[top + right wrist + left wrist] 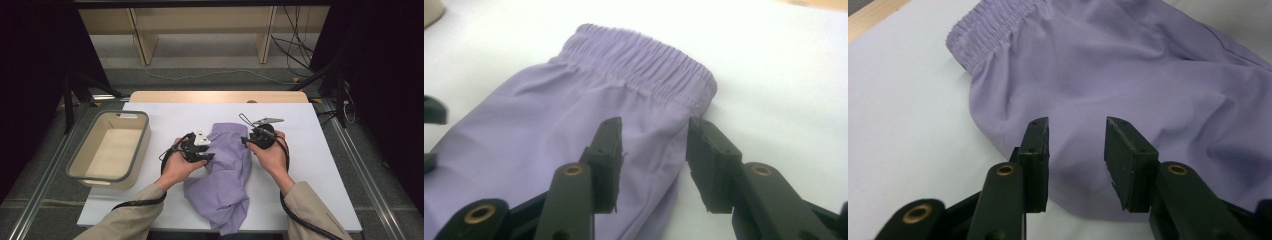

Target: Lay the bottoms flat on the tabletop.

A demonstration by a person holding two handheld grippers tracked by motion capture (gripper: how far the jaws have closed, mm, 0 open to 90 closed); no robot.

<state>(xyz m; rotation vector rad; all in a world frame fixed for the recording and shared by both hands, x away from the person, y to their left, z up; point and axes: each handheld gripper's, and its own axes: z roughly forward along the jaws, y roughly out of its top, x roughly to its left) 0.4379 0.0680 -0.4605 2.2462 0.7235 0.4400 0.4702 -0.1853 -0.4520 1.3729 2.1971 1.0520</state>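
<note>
Parted tongs (1075, 150) straddle lilac shorts' (1128, 80) edge.

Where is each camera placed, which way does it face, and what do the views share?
High view: above the table, facing forward and down; forearms, hands, both grippers.
Left gripper view: on the left gripper, over the shorts; its jaws.
Right gripper view: on the right gripper, near the waistband; its jaws.
Shared: shorts and table.

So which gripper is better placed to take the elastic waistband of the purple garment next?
Probably the right gripper: its open jaws straddle the purple garment edge just below the waistband. The left gripper, also open, hangs over plain cloth farther from it.
</note>
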